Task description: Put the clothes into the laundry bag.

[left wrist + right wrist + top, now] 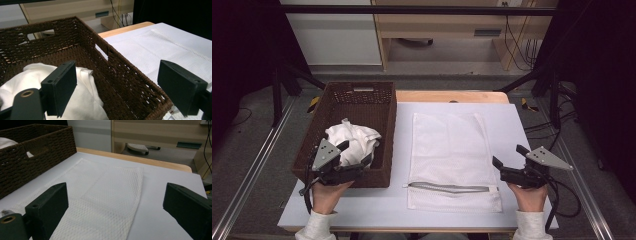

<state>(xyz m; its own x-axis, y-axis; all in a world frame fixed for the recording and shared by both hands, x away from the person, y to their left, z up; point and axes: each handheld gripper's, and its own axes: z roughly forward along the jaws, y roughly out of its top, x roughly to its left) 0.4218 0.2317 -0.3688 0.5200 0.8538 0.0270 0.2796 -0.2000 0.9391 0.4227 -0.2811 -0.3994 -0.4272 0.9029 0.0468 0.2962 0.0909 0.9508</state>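
Left gripper [357, 162] sits at the near end of the basket [384, 120], jaws wide and straddling its right wall, one jaw over the cloth [354, 140], the other outside; holds nothing, probably lined up to grab the cloth. Right gripper [508, 161] hovers near right, just beside the mesh bag [447, 145], jaws wide, empty, likely staged to handle the bag. Bag lies flat mid-table on the white mat [517, 125], zipper [449, 187] at its near end, looks closed; nothing visible inside. Basket at left holds only the crumpled white cloth, in its near half; far half bare.
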